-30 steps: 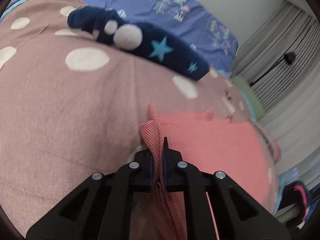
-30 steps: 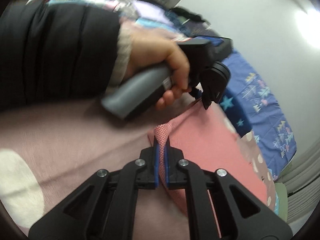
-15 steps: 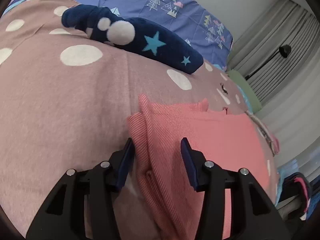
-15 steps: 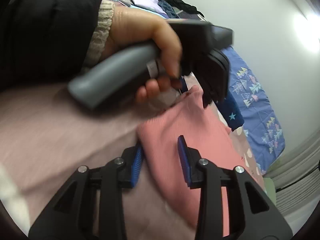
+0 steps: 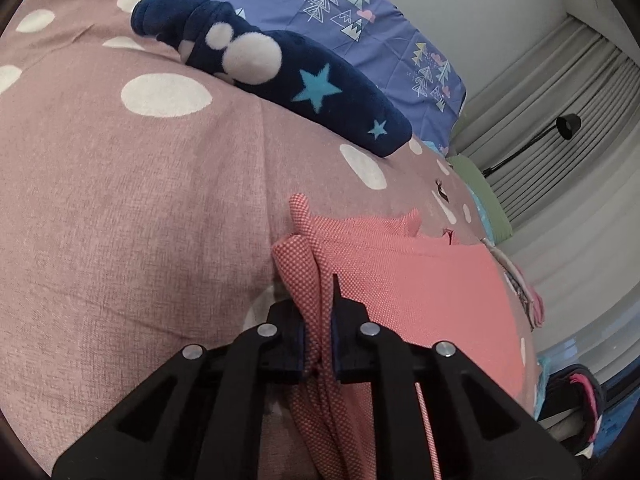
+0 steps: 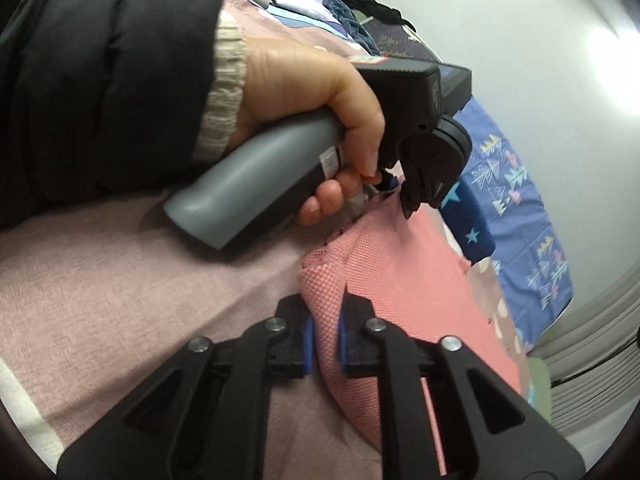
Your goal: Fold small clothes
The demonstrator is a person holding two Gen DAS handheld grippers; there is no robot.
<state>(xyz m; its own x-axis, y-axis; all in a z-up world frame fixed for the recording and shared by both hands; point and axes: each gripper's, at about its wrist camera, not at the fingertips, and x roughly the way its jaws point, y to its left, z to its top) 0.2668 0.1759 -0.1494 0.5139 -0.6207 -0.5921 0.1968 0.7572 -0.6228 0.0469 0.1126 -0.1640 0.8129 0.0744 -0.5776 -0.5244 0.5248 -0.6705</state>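
A small coral-pink garment (image 5: 420, 280) lies on the pink dotted bedspread (image 5: 140, 200). My left gripper (image 5: 319, 336) is shut on a bunched corner of it. In the right wrist view the same garment (image 6: 400, 272) spreads to the right, and my right gripper (image 6: 325, 336) is shut on another corner of it. The person's hand holds the left gripper's grey handle (image 6: 256, 192) just beyond, over the garment's far edge.
A navy fleece garment with stars and white dots (image 5: 280, 76) lies farther back on the bed. A blue patterned sheet (image 5: 360, 20) is behind it. Curtains and a black lamp (image 5: 568, 126) stand at the right. More clothes lie at the bed's right edge (image 5: 580, 392).
One second ago both grippers were shut on the pink garment; half a second ago both were open over it. Now both are shut on its corners again.
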